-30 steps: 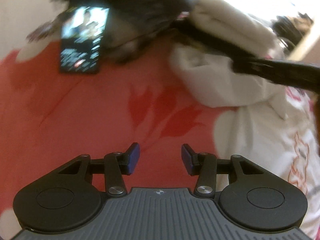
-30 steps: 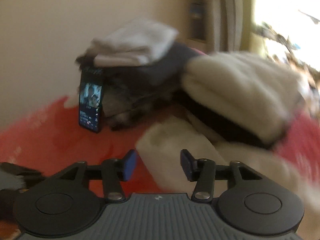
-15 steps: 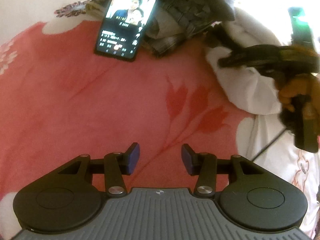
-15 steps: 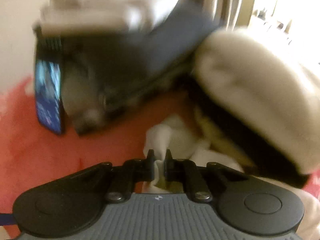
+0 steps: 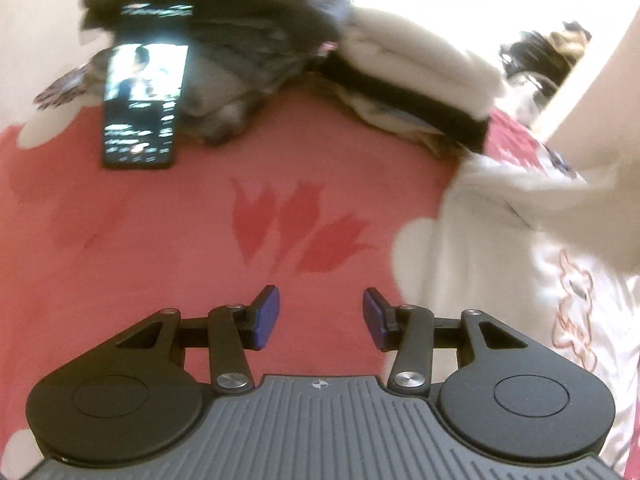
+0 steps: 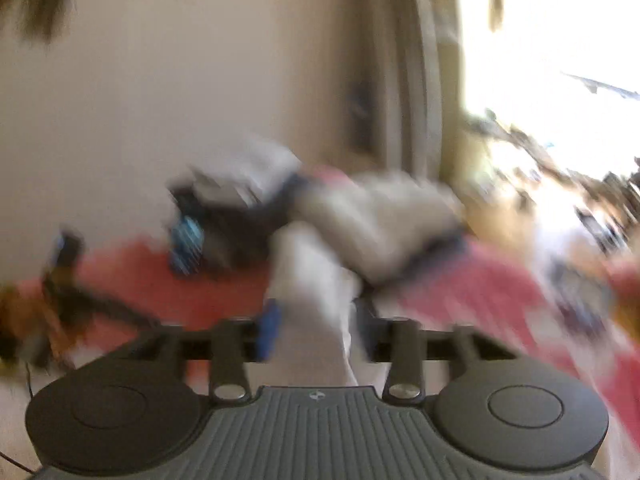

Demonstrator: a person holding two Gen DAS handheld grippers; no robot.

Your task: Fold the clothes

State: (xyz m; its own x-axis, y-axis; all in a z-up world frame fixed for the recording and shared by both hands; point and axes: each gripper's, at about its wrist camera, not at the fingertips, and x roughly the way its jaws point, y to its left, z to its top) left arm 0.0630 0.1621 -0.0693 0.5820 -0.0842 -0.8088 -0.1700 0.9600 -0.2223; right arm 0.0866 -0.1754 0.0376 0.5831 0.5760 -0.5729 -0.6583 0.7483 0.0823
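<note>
A white garment (image 5: 520,248) with a pink print lies on the red bedspread (image 5: 160,240) at the right of the left wrist view. My left gripper (image 5: 320,316) is open and empty, low over the bedspread just left of the garment. In the blurred right wrist view my right gripper (image 6: 316,324) has its jaws apart, with a strip of the white garment (image 6: 316,292) running between them; the jaws do not pinch it.
A phone (image 5: 142,100) with a lit screen leans against a pile of dark and grey clothes (image 5: 248,52) at the back. A stack of folded white and black clothes (image 5: 416,80) lies beside it. A wall and a bright window (image 6: 560,40) stand behind the bed.
My right gripper, shut on the white garment half a second ago, has pulled back from the piles and its jaws now stand apart. My left gripper stayed open and drew back a little.
</note>
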